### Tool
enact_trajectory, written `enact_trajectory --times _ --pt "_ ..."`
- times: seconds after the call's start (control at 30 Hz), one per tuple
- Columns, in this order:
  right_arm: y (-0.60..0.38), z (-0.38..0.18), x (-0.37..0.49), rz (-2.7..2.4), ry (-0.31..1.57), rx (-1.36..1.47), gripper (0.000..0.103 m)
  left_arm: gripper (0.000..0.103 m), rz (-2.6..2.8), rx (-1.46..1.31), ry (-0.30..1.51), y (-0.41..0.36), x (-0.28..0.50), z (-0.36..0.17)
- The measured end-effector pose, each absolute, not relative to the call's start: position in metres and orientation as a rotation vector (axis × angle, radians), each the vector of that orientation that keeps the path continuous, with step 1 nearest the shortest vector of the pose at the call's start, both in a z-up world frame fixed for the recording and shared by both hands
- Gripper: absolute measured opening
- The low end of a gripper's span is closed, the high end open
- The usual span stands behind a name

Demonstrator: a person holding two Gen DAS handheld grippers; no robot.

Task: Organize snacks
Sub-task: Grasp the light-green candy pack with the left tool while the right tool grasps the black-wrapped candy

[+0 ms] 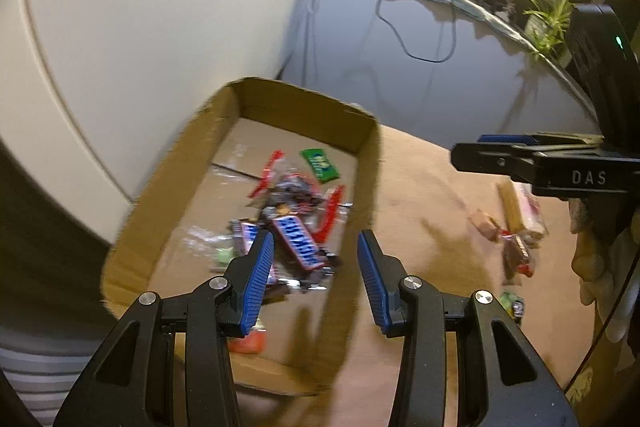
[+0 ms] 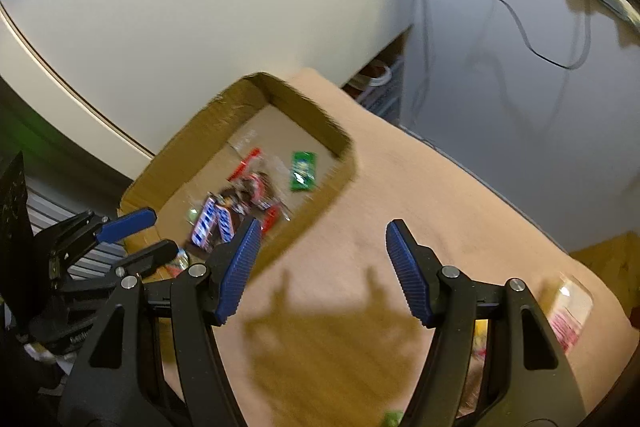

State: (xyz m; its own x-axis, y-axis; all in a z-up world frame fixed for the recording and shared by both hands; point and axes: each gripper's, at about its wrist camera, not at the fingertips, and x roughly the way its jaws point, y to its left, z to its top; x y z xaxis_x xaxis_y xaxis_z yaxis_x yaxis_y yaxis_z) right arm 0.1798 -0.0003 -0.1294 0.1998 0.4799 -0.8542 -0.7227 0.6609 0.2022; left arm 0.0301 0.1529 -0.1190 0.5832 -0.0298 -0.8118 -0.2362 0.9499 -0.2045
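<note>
Left wrist view shows the left gripper [image 1: 316, 255] with fingers spread and holding nothing, above the cardboard box [image 1: 176, 163], where wrapped candy bars [image 1: 298, 241] lie heaped between the fingers and toward 12 o'clock. More wrapped snacks [image 1: 516, 227] sit loose on the tan surface [image 1: 432, 195] at about 2 o'clock. They look light, crinkly and slippery, best pinched across the middle; the right gripper [image 2: 320, 247] is likewise spread and empty.

Brown cardboard box [image 1: 362, 163], green packet [image 1: 320, 165], blue-white Snickers bar [image 1: 298, 243], tan tablecloth [image 2: 420, 195]
</note>
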Motion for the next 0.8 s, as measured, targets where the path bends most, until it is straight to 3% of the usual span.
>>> enact_trajectory --times 0.47,0.8 --pt "-0.168 -0.155 0.166 0.580 1.159 -0.125 0.068 0.042 -0.127 -0.244 1.028 0.054 0.055 -0.135" --pt "-0.224 -0.194 0.141 0.508 1.240 -0.055 0.068 0.042 -0.278 -0.184 1.107 -0.007 0.066 -0.153"
